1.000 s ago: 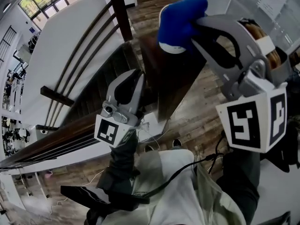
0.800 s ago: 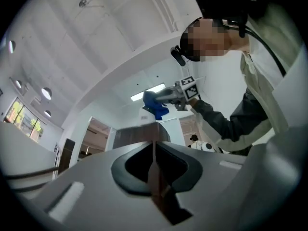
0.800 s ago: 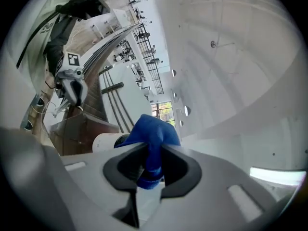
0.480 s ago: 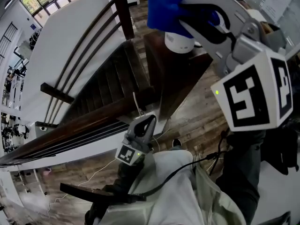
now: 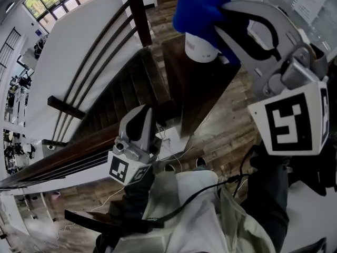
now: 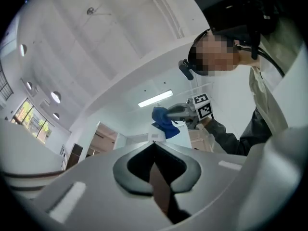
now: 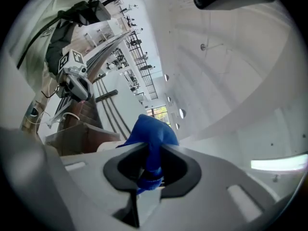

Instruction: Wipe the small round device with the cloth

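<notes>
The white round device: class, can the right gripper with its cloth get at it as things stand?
Probably yes. The right gripper, shut on the blue cloth, hangs close over the white device, with nothing visible between them. The left gripper sits lower, off to the side.

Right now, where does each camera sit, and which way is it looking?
Head view: on the person's head, facing steeply down at the small round device on a dark stand; left gripper, right gripper and dark sleeves show.
Left gripper view: on the left gripper, facing up at ceiling and person; its shut, empty jaws show.
Right gripper view: on the right gripper, facing railings; its jaws, shut on the blue cloth, show.
Shared: each gripper view shows the other gripper.
</notes>
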### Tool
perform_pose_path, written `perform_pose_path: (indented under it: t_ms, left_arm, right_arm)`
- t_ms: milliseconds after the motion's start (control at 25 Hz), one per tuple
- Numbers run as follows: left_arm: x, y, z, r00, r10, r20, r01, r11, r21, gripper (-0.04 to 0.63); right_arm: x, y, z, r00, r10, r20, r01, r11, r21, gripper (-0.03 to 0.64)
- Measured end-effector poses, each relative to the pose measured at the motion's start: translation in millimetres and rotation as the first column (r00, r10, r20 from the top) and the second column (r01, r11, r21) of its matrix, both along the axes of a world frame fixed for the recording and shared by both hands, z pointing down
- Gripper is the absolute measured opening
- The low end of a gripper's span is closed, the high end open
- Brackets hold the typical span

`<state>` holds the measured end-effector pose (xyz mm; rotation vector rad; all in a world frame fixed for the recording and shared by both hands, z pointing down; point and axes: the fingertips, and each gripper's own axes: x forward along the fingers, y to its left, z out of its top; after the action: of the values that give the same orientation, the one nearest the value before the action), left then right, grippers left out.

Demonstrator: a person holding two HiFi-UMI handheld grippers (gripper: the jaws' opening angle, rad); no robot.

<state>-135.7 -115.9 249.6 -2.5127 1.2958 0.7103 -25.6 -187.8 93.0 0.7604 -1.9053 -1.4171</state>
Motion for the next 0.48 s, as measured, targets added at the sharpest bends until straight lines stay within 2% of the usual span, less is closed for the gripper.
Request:
perform_pose_path:
  t_ms: [80, 160, 280, 480]
  left_arm:
    - [0.0, -6.7, -17.2, 1.000, -0.006, 0.030, 0.005, 1.000, 0.025, 0.005]
    - [1.6, -15.2, -28.9, 0.998, -0.010, 0.059, 0.008, 0.999, 0.046, 0.005]
    - [6.0, -26.6, -49.5, 0.995, -0.003, 0.104, -0.005, 0.997, 0.081, 0.005]
    - [9.2, -39.1, -71.9, 0.990, 0.003, 0.139, -0.018, 0.994, 0.112, 0.005]
  right_arm:
    - [5.9, -14.0, 4.1, 0.998, 0.059, 0.032, -0.059, 0.998, -0.018, 0.072]
    - [2.4, -19.9, 16.5, 0.997, 0.077, 0.014, -0.076, 0.996, -0.045, 0.072]
    - [-2.0, -6.5, 34.6, 0.998, 0.051, -0.032, -0.053, 0.995, -0.079, 0.072]
    - [4.7, 4.9, 76.9, 0.982, 0.076, -0.172, -0.101, 0.985, -0.142, 0.072]
